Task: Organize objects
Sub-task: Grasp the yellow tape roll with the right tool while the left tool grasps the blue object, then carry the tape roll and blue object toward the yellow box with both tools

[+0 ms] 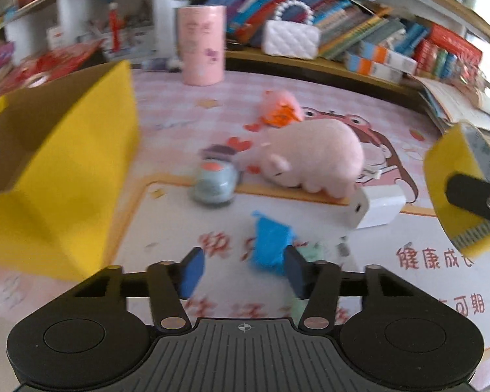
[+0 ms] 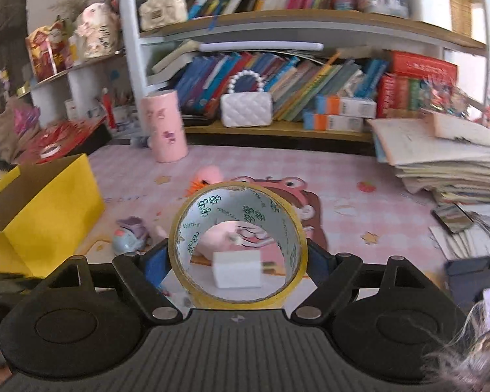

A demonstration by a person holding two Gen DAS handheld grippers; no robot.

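Note:
My left gripper (image 1: 245, 271) hangs low over the printed table mat, its blue pads apart. A small blurred blue thing (image 1: 269, 245) sits just ahead of them, against the right pad and clear of the left one. My right gripper (image 2: 238, 258) is shut on a roll of yellow tape (image 2: 196, 219), which stands upright between its pads. That tape roll (image 1: 447, 170) also shows at the right edge of the left wrist view. An open yellow box (image 1: 58, 176) (image 2: 42, 205) stands at the left.
On the mat lie a pink plush pig (image 1: 313, 156), a white charger (image 1: 375, 209), a small grey-blue toy (image 1: 214, 183) and a pink-orange plush (image 1: 281, 107). A pink cylinder (image 2: 165, 127) and a white handbag (image 2: 246, 109) stand at the back, with stacked papers (image 2: 447, 156) at the right.

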